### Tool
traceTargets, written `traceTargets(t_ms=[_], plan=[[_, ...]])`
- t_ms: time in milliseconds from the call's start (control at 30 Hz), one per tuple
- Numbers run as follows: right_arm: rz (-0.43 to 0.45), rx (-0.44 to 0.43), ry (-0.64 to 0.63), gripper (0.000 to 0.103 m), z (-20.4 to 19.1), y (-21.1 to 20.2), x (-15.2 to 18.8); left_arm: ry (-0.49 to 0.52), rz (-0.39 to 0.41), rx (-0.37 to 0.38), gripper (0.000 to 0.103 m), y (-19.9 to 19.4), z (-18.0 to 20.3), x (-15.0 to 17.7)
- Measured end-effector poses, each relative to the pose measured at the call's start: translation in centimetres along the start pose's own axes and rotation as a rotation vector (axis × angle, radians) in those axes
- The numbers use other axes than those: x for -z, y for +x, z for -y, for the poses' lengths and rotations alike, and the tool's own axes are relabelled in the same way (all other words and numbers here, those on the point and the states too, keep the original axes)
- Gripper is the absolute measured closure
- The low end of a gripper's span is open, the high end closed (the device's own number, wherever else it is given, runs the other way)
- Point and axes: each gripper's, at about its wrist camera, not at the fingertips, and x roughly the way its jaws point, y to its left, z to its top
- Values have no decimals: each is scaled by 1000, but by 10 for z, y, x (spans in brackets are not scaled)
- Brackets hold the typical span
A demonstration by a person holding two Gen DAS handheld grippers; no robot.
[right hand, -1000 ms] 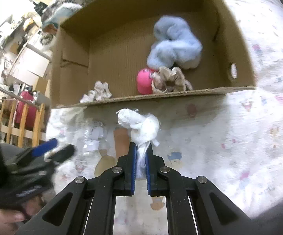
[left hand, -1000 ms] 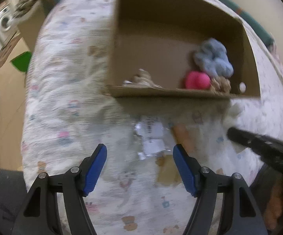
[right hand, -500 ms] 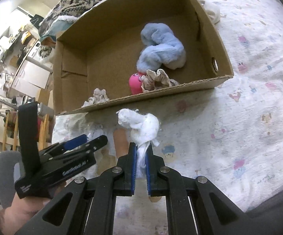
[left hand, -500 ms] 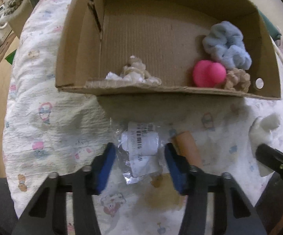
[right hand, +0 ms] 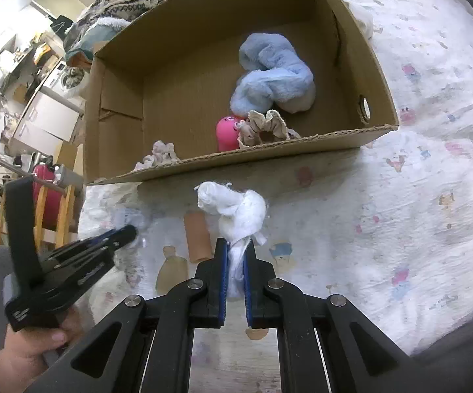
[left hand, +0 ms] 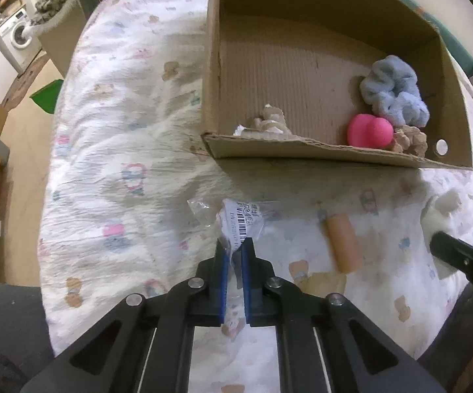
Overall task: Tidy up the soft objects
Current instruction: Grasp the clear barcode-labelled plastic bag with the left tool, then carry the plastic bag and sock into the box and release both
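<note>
Two views we read: from the left wrist, our left gripper [left hand: 234, 255] pinches the clear packet [left hand: 241, 221], sticking out at twelve o'clock. From the right wrist, our right gripper [right hand: 235, 255] clamps the white cloth [right hand: 236, 209], bunched at twelve below the cardboard box [right hand: 269, 152].

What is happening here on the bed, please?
A person is tidying soft things into a cardboard box on the bed, with a gripper in each hand. The left gripper is shut on a clear plastic packet with a barcode label. The right gripper is shut on a white cloth. A blue plush and a pink toy already lie in the box.
</note>
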Motion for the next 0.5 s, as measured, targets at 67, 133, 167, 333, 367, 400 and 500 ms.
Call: traceTargets(t_ms=[67,133,167,333,367,400,500], plan=[[12,0,2,93,0,-3,0,8,15,3,96,-9,-1,4],[23,-3,5,93,1,-6,1,8,34,7,96,-20,-2,9],[28,-8,6,93,1,-8,1,2,44,9,96,-25,-4,11],[47,-39,10,93,2,-15,3,-37,91,24,96,-58,-11,23],[52,-39,5,93,1,-16,4,-41,113,20,96,-67,-13,22],[57,-39,0,93,0,-17,5,-48,136,21,96,-76,-15,23],[74,-35,-14,93,-3,-22,5,-48,201,24,96,-96,-20,25]])
